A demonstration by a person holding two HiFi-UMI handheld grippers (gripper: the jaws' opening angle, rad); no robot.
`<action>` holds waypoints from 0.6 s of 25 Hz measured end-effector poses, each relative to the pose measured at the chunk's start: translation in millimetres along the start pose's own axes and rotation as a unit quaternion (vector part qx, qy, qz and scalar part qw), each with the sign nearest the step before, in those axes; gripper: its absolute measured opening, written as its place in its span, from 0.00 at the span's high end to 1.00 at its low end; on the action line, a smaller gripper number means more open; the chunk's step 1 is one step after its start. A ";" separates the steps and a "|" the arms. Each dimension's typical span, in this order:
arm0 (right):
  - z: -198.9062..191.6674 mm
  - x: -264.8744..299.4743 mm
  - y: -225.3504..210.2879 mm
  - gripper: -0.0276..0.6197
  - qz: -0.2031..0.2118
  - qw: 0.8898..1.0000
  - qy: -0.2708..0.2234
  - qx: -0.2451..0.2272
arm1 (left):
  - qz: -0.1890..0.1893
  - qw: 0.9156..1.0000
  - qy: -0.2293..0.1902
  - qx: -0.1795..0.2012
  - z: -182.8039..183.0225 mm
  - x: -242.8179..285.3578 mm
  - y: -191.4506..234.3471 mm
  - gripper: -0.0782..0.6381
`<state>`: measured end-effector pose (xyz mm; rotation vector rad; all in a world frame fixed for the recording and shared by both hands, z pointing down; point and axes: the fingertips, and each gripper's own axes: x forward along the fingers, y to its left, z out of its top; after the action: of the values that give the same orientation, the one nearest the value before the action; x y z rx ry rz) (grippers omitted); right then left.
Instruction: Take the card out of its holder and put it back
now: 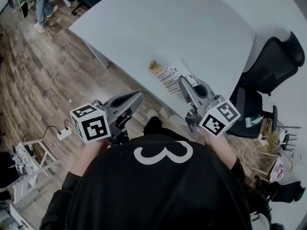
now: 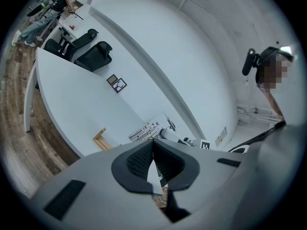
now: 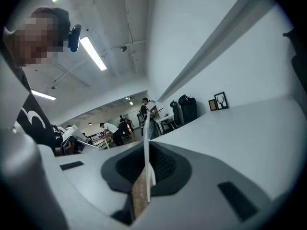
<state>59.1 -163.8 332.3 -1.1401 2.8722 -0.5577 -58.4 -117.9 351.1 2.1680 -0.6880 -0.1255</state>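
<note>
A small wooden card holder stands near the front edge of the white table. Just right of it is a white card with black print, out of the holder. My right gripper is shut on it. The card shows edge-on between the pads in the right gripper view. My left gripper hangs off the table's edge, left of the holder, over the wooden floor. Its pads meet with nothing between them.
Black office chairs stand at the table's right end. Two small picture frames sit farther back on the table. A white power strip with a cable lies on the wooden floor at the left. People stand in the distance.
</note>
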 end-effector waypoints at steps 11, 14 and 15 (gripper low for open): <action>2.8 41.9 -33.7 0.92 0.014 0.999 0.025 -0.033 | 0.029 0.999 -0.013 -0.023 14.9 12.1 27.9 0.87; -5.4 53.3 -40.7 0.92 0.012 0.997 0.040 -0.061 | 0.039 0.999 -0.012 -0.030 17.5 14.2 35.1 0.87; -8.2 56.7 -42.9 0.92 0.013 0.997 0.044 -0.068 | 0.042 0.999 -0.012 -0.032 18.2 14.9 37.3 0.87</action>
<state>44.8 -227.7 361.2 -1.1207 3.0375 -0.4281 -67.7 -156.9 369.5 2.0765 -0.7779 -0.1276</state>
